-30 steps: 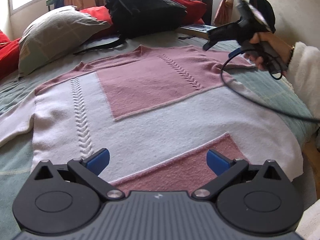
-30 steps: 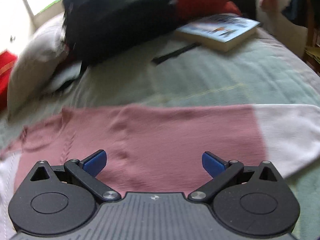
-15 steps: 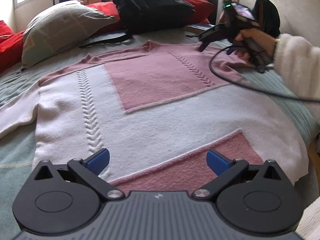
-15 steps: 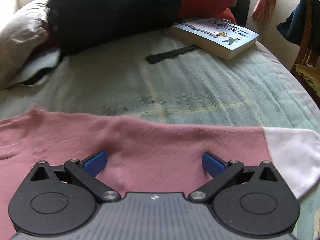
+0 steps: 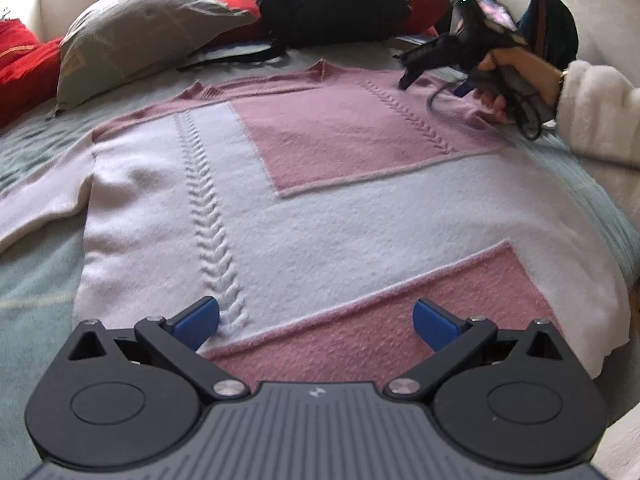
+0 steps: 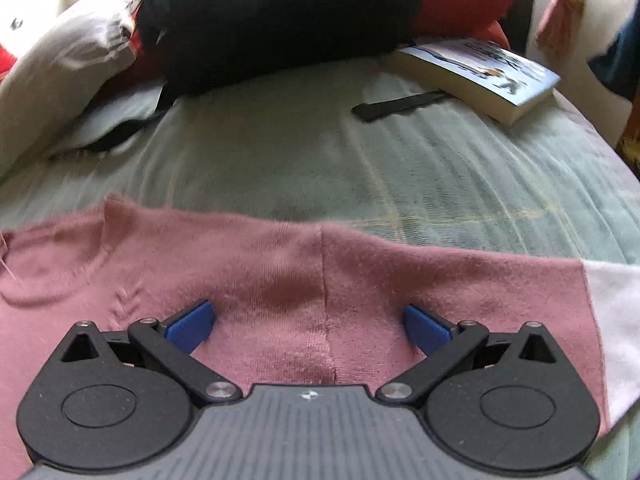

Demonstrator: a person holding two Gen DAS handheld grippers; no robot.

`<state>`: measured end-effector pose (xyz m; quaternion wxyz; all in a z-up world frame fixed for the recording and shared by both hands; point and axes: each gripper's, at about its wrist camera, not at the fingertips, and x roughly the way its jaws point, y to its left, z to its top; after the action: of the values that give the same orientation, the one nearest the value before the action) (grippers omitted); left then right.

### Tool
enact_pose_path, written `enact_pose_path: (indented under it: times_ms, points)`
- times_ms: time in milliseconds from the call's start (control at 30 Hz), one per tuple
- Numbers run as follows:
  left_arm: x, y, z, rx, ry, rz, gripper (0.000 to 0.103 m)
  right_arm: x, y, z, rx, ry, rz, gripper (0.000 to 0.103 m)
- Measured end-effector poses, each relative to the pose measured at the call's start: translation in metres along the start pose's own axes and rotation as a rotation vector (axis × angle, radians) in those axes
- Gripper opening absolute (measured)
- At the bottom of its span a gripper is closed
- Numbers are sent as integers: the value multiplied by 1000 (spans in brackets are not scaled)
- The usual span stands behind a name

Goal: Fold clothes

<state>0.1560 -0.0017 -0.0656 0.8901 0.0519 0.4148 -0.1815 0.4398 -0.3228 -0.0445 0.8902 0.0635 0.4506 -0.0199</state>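
A pink and white knit sweater [image 5: 320, 208] lies flat, front up, on a pale green bedspread [image 5: 36, 280]. My left gripper [image 5: 316, 316] hovers open over the sweater's hem, nothing between its blue pads. In the left wrist view a person's hand holds the right gripper [image 5: 404, 80] low over the sweater's far right shoulder. The right wrist view has my right gripper [image 6: 308, 324] open above the pink shoulder seam [image 6: 326, 280], where the pink sleeve [image 6: 460, 292] begins. The sleeve's white end [image 6: 616, 312] runs off to the right.
At the head of the bed sit a black backpack [image 5: 320, 4], a grey pillow [image 5: 140, 36] and red cushions [image 5: 24, 64]. A paperback book [image 6: 480, 76] and a black strap [image 6: 396, 106] lie on the bedspread beyond the shoulder. The bed's right edge [image 5: 616, 216] is close to the sweater.
The right gripper has come down and in from above the sleeve to sit low over the shoulder seam. The left gripper has shifted slightly forward over the hem. Both stayed open.
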Motion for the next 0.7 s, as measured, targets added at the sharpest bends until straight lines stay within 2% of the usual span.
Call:
enact_pose_path:
  times_ms: [100,200,400,533,700]
  points:
    - [-1,4,-4,-12,13,1,102,-33,5,-11,-23,-13,63,103]
    - [-5,6,-6,-14,18,9,102,-74,11,-32,-123,-30,138,103]
    - [-26,20,2,1,-22,61,102,-152,18,-98,-277,-64,227,103]
    - [-34,44,22,-26,-75,63,102,-175,25,-153,-327,-53,309,103]
    - [-18,62,58,-28,-110,30,102,-179,47,-211,-390,-67,397,103]
